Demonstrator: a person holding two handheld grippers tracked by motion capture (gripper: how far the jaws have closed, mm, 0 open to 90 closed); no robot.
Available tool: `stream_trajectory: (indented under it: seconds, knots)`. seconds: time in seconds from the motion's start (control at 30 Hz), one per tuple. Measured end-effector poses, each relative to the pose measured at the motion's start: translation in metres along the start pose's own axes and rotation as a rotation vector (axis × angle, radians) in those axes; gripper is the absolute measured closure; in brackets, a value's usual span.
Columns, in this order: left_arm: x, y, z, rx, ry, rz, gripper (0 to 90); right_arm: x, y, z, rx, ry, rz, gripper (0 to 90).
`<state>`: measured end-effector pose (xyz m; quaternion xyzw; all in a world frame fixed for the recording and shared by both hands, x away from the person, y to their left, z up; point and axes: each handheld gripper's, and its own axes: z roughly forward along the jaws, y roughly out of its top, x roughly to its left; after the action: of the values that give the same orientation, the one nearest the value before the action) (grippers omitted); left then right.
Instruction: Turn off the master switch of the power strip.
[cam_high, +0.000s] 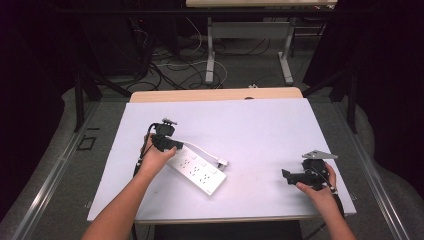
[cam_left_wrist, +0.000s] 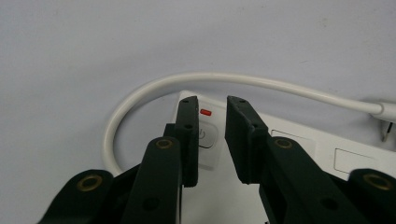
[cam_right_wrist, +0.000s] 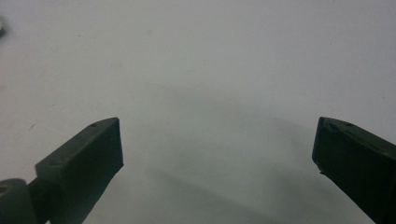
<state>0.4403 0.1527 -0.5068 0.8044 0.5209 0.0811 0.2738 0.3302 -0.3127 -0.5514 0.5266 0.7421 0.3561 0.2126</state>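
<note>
While the table (cam_high: 280, 125) carries little else, a white power strip (cam_high: 197, 171) lies left of its middle, its long axis running diagonally from the far left toward the near right, with the cord (cam_left_wrist: 187, 80) looping out of the far-left end. The left gripper (cam_left_wrist: 212, 135) hangs over that end, jaws narrowed to a small gap and holding nothing, straddling the switch (cam_left_wrist: 207, 136). A red light (cam_left_wrist: 205, 112) just beyond the switch looks lit, so the pressing seems either just done or about to happen; I cannot tell which. The right gripper (cam_right_wrist: 217, 149) sits well apart near the right edge, jaws spread wide over bare tabletop.
</note>
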Motion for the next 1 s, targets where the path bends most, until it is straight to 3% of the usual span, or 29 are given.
stream_trajectory:
  seconds: [0.47,0.7,0.83,0.93,1.0]
  knots:
    - [0.001,-0.001,-0.007,-0.048,-0.005,0.008,56.2,0.000,-0.001,0.000,0.001,0.000,-0.013,1.5]
    - [0.002,-0.004,-0.011,-0.079,-0.002,-0.021,47.2,0.000,-0.001,-0.001,-0.005,-0.001,-0.003,1.5]
    - [0.003,-0.005,-0.013,-0.092,-0.004,-0.010,43.2,0.000,-0.002,-0.002,-0.002,-0.003,-0.006,1.6]
    - [0.002,-0.006,-0.014,-0.103,0.024,0.002,42.3,0.000,-0.002,-0.002,-0.002,-0.004,-0.001,1.6]
    - [0.002,-0.006,-0.014,-0.108,0.037,0.034,40.6,-0.001,-0.002,-0.002,-0.003,-0.005,-0.002,1.6]
